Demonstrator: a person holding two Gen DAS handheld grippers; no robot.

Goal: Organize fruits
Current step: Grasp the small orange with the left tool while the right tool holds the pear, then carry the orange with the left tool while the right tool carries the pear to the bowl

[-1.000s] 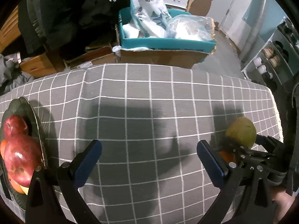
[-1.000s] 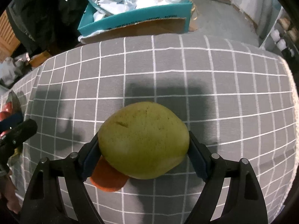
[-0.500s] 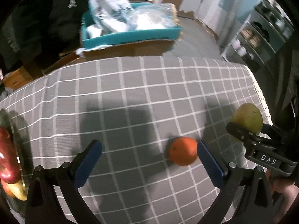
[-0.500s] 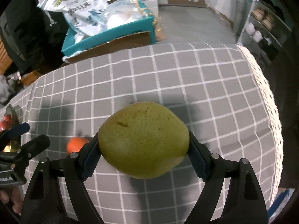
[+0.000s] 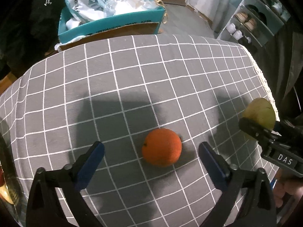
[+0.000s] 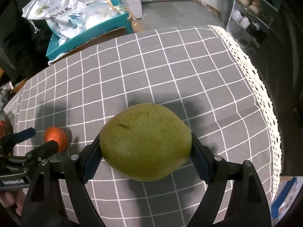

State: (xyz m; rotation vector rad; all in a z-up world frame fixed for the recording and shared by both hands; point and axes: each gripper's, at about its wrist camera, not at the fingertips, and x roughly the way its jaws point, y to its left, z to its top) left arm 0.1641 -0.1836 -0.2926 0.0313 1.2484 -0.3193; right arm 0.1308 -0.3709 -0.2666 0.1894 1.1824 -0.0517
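Logging both wrist views, hidden parts first.
Plate: cut off at the left frame edge in the left wrist view; only a dark rim and slivers of red and yellow fruit show, kinds not readable.
Pear, left view: partly covered by the right gripper's finger; upper half visible only.
Person's hand: a few fingers at the lower right, blurred.
Shelves: far right, contents small; pale shoes or bowls, cannot tell which.
Teal box: beyond the table's far edge, holds printed plastic bags; its base is hidden by the table.
Left gripper: jaws wide, have just been closing a little; blue pads touch nothing.
Orange: rests on the grey checked tablecloth, between the left pads, nearer the right pad, apart from both.
Right gripper: clamped on the green pear, pads pressing its two sides, fruit held clear above the cloth.
Orange, right view: partly behind a left gripper finger.
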